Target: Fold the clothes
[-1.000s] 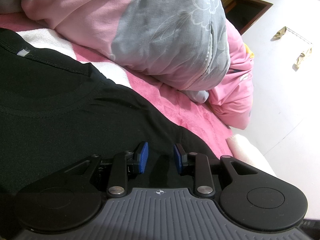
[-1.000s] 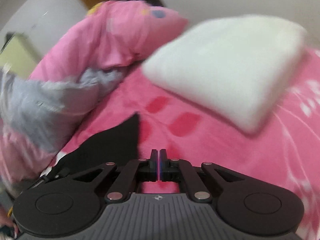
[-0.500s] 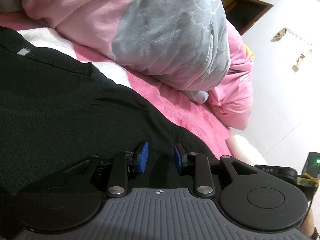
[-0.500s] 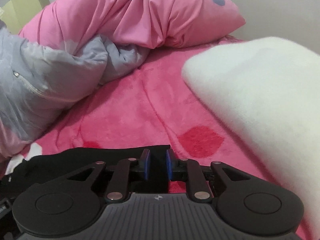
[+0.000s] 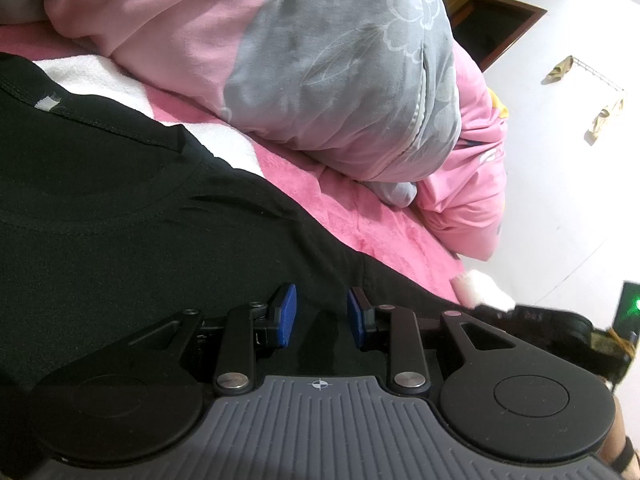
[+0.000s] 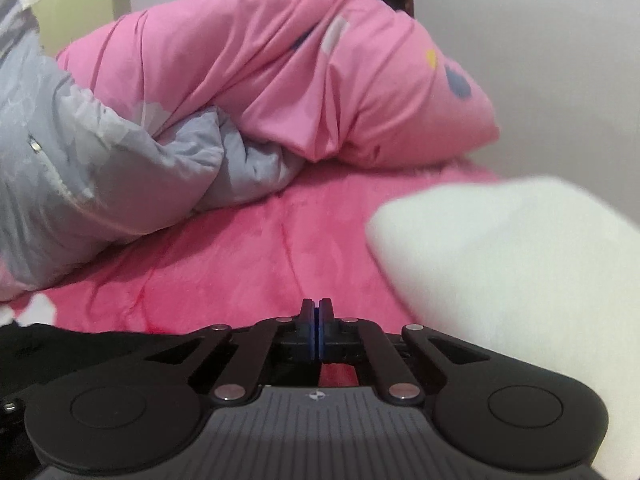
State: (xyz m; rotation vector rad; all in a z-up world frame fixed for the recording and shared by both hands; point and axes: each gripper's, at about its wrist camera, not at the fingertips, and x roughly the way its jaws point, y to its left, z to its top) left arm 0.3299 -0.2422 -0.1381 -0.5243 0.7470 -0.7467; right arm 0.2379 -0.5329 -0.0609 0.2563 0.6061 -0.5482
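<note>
The right claw (image 6: 319,312) has slid sideways off the black shirt (image 5: 120,216) and snapped shut on nothing. The shirt now lies at its left. The left claw (image 5: 318,314) sits part open over the shirt, holding nothing. Folding has hardly begun; next, grab an edge.

Right wrist view: bare pink blanket (image 6: 248,264) mid-frame; quilt heap (image 6: 120,152) blocks upper left, white pillow (image 6: 520,272) blocks right.
</note>
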